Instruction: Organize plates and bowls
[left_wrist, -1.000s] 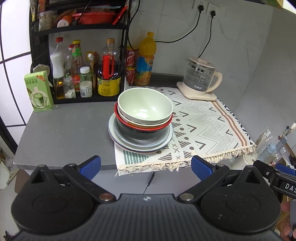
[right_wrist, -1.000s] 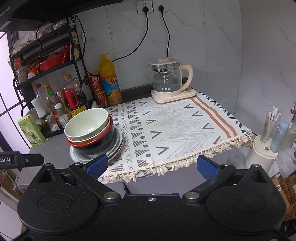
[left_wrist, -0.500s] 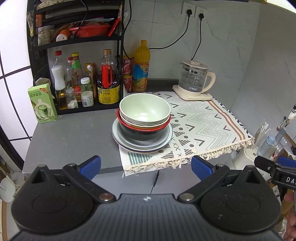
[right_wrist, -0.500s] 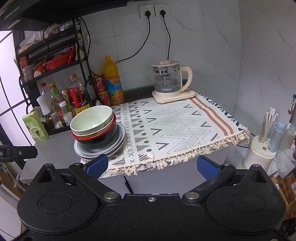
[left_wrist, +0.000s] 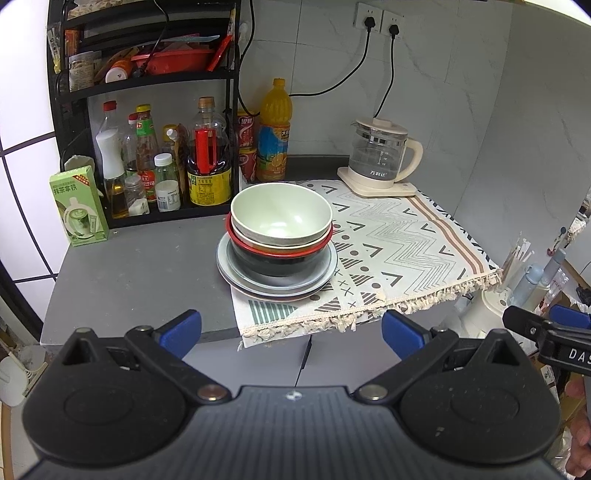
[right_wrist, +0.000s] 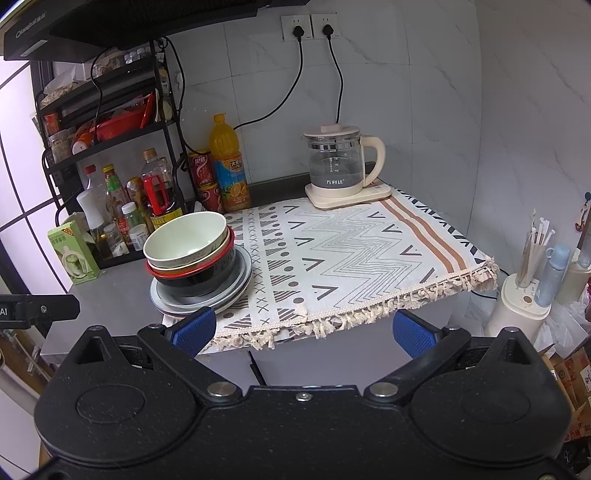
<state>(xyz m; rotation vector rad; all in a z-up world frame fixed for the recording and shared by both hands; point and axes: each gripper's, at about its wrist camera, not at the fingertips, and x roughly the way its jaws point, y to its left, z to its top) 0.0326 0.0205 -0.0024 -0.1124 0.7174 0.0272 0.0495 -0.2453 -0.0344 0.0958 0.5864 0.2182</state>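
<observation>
Green bowl (left_wrist: 280, 216) tops a nested stack on grey plates (left_wrist: 277, 277) (half off the cloth (left_wrist: 388, 251)); both grippers' fingers (left_wrist: 181, 328) released, empty, well back; careless lift could topple it.

You see an evenly lit kitchen corner, fairly bright, with only soft shadows under the stacked bowls (left_wrist: 280, 221). The window (left_wrist: 22, 147) on the far left blows out to white glare. Both fisheye views bend straight lines at the edges; the centre stays sharp.
</observation>
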